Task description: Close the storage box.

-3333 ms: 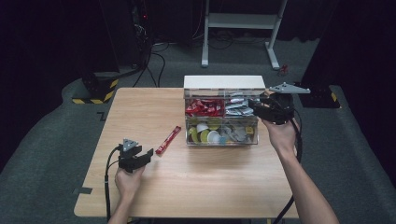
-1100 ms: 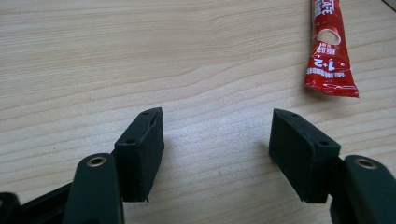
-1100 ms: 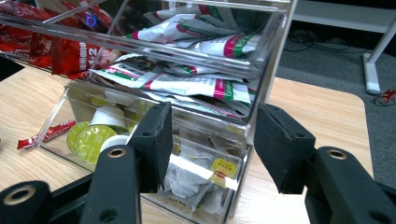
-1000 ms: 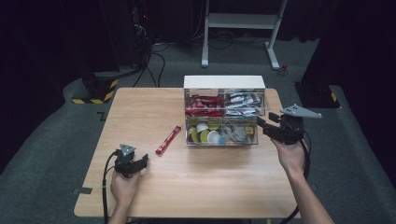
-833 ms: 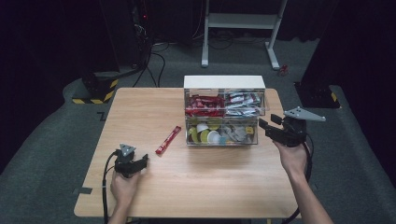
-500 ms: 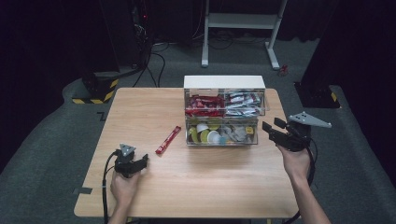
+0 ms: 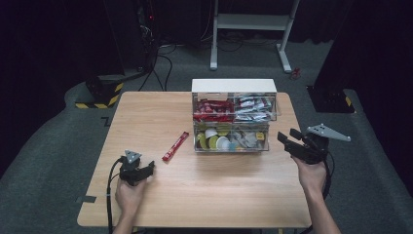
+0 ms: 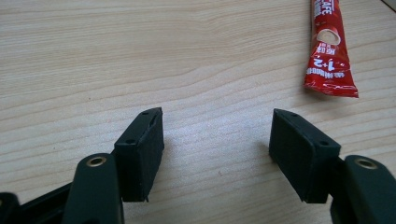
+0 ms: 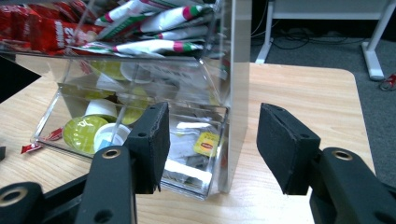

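Red sachet [image 7: 175, 146] lies flat (white print); both hand-held grippers gape, empty.

Right gripper [image 9: 210, 144] with jaws apart faces a clear organizer box [image 9: 140, 74] of sachets, yellow-green pods and tea bags.

One camera hangs above the person's edge of the wooden table [image 7: 243, 185], looking forward and down, far enough back to take in the clear organizer box [image 7: 234, 117] and the floor beyond. The left gripper's camera sits low and close over the tabletop, left of the box, facing a red sachet [image 8: 328, 51]. The right gripper's camera looks closely at the box's right end; both share that box with the high view.
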Tool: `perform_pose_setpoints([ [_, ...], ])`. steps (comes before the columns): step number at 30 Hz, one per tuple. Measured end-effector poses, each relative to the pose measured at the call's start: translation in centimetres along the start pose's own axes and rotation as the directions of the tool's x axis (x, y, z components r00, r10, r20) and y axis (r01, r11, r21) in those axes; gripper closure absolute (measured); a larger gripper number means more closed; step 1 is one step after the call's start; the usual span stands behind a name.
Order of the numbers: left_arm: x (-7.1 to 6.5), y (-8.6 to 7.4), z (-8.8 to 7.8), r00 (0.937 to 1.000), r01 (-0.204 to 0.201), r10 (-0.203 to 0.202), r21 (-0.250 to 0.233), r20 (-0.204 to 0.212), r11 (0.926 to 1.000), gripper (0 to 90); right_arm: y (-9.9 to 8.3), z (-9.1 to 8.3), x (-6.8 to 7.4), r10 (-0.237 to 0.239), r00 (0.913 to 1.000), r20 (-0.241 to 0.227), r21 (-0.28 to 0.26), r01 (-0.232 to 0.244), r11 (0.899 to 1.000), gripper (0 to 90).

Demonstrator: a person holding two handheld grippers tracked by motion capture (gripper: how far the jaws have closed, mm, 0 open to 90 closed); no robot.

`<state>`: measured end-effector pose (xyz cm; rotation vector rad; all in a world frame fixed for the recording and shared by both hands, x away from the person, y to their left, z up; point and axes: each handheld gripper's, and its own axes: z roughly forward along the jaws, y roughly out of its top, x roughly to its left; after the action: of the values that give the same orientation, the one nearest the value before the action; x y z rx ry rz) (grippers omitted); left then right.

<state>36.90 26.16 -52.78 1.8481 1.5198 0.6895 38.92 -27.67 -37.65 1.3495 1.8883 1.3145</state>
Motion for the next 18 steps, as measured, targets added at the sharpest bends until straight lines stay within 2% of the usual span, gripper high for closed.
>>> perform_pose_setpoints([
  [5, 0.0, 0.0, 0.0, 1.0000, 0.000, 0.000, 0.000, -0.001, 1.0000, 35.8, -1.2, 0.0, -0.7, 0.033, 0.9995, 0.001, 0.008, -0.033, 0.999, 44.0],
  [18, 0.0, 0.0, 0.0, 1.0000, 0.000, 0.000, 0.000, -0.002, 1.0000, 35.8, -3.8, 0.4, -2.1, 0.079, 0.9961, 0.039, 0.029, -0.080, 0.996, 44.1],
])
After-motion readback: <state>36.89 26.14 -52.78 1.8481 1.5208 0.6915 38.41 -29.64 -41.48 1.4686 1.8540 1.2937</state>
